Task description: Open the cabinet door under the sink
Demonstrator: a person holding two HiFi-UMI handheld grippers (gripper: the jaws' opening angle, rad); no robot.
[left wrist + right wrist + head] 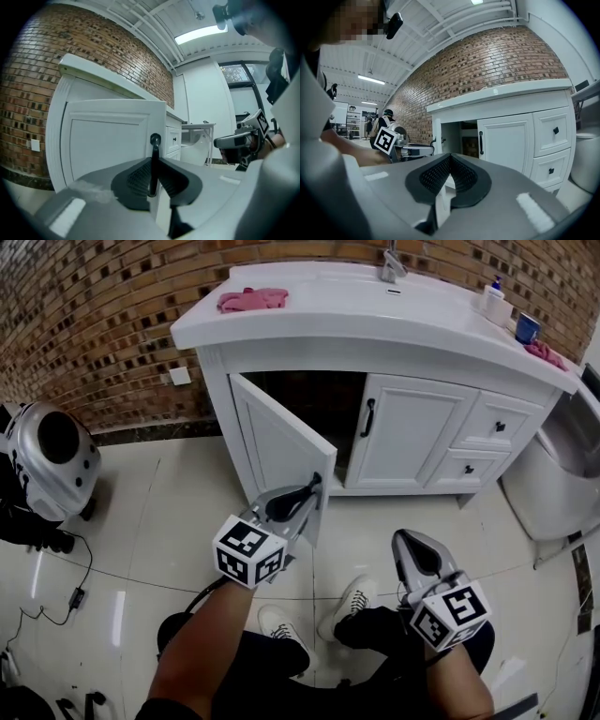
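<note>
The white cabinet under the sink has its left door point(281, 442) swung out toward me, and the dark inside point(319, 399) shows. My left gripper point(309, 491) is shut on that door's black handle point(316, 486). In the left gripper view the handle point(154, 159) stands upright, clamped between the pads of the left gripper point(153, 180), in front of the door panel point(108, 145). The right door point(412, 432) is closed, its black handle point(368, 417) untouched. My right gripper point(408, 542) hangs lower right, away from the cabinet. The right gripper point(450, 161) is shut on nothing.
The countertop point(356, 320) bears a pink cloth point(253, 299), a faucet point(392, 263), a bottle point(492, 298) and a blue cup point(527, 327). Two drawers point(497, 426) sit right of the doors. A white-and-black device point(52, 460) stands left, a white fixture point(562, 474) right. My shoes point(352, 601) are below.
</note>
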